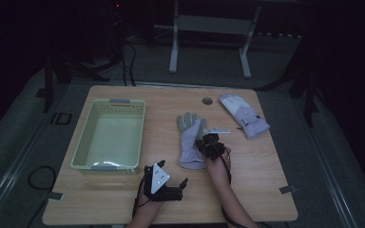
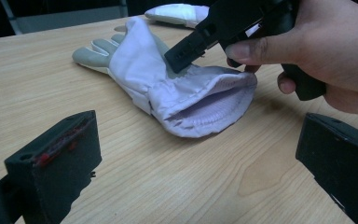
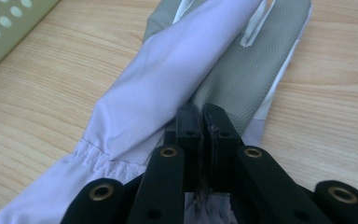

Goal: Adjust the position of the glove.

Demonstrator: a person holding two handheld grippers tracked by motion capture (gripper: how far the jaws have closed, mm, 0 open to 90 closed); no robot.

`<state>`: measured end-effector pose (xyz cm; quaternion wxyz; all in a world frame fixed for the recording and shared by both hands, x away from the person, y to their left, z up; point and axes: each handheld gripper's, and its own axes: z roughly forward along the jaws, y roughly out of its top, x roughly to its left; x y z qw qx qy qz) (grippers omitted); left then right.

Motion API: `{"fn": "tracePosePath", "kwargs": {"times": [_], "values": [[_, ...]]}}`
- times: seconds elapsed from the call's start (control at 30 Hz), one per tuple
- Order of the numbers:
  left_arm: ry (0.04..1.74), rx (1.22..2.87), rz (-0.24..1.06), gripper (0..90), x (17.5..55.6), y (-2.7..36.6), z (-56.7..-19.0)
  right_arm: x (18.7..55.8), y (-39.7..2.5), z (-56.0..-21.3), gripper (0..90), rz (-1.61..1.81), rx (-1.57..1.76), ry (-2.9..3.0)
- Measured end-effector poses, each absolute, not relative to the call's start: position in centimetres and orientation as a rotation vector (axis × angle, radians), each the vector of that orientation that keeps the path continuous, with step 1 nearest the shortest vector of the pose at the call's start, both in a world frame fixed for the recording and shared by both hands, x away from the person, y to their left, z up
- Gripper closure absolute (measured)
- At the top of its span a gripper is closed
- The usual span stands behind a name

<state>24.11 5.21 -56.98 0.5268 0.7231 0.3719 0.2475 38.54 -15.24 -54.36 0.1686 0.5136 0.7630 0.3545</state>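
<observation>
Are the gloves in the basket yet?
Not yet. The basket holds nothing. The right tongs are shut on the near glove, which lies on the table. The left tongs wait open. The far glove is untouched. Both gloves probably go in.

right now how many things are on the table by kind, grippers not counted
gloves: 2, the near glove pinched by the right gripper, and the far glove at the back right
basket: 1, pale green
total: 3
</observation>
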Motion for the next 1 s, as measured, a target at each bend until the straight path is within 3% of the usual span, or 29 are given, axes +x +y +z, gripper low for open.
{"fn": "tracePosePath", "kwargs": {"times": [0.13,0.33,0.5,0.6,1.0], "values": [[0.89,1.728,0.591,0.1,24.1,5.2,-57.0,38.7,-15.5,-54.3,80.2,1.019,1.468,2.176],[0.892,1.727,0.588,0.1,24.1,5.2,-57.0,38.2,-16.3,-52.5,54.0,1.031,1.377,2.192],[0.894,1.729,0.587,0.1,24.1,5.3,-57.0,38.6,-18.8,-50.2,44.9,1.065,1.323,2.165],[0.896,1.727,0.588,0.1,24.1,5.2,-57.0,39.2,-20.7,-49.0,42.4,1.033,1.306,2.136],[0.897,1.733,0.602,0.1,24.1,5.2,-57.0,42.8,-29.6,-47.8,53.1,0.885,1.325,2.07]]}}
